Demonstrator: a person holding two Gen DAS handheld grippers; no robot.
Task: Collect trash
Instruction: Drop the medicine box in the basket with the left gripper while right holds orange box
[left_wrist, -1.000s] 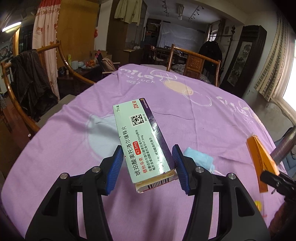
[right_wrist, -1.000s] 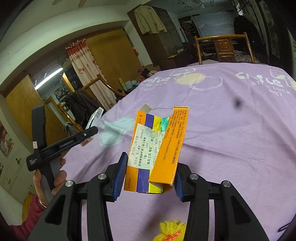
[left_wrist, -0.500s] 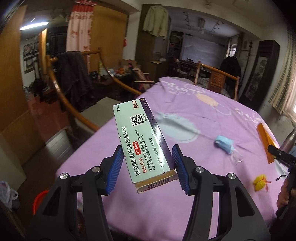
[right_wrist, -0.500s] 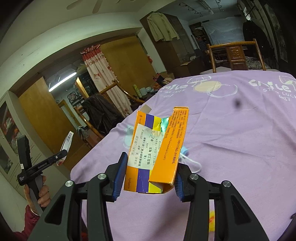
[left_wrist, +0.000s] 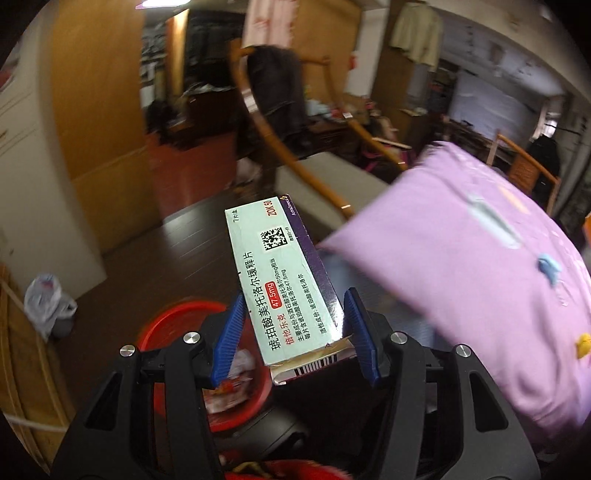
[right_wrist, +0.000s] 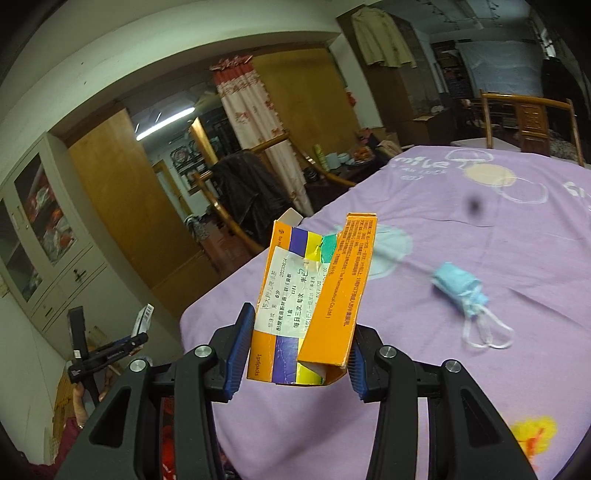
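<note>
The left gripper (left_wrist: 291, 328) has its blue jaws partly closed on a pale green medicine box (left_wrist: 280, 280). The box stands slanted between them, its printed face up, its barcoded end flap low between the jaws and its far end reaching well ahead of them. Below and to the left of these jaws sits a red bin (left_wrist: 207, 354) on the dark floor, with crumpled wrappers inside; the box hangs just above and to the right of its rim. To the right of the jaws lies the purple-covered surface (left_wrist: 480, 288), blurred.

The right gripper (right_wrist: 297, 352) is likewise partly closed, its jaws gripping a torn orange medicine box (right_wrist: 314, 295). One side panel is folded open toward the right jaw, and a white pharmacy label shows on the front. The box stands nearly upright, rising well past the jaw tips.

Ahead and to the right of the right jaws, on the purple cloth, lies a rolled blue face mask (right_wrist: 458, 290) with its white ear loops trailing toward the near edge. Near the right jaw's base, low on the cloth, lies a yellow scrap (right_wrist: 532, 434) with red marks. Both are apart from the jaws and untouched.

Far to the left of the right jaws, off the surface's edge, the other gripper shows in the right wrist view, gripped by a hand (right_wrist: 83, 400) in a red sleeve.
</note>
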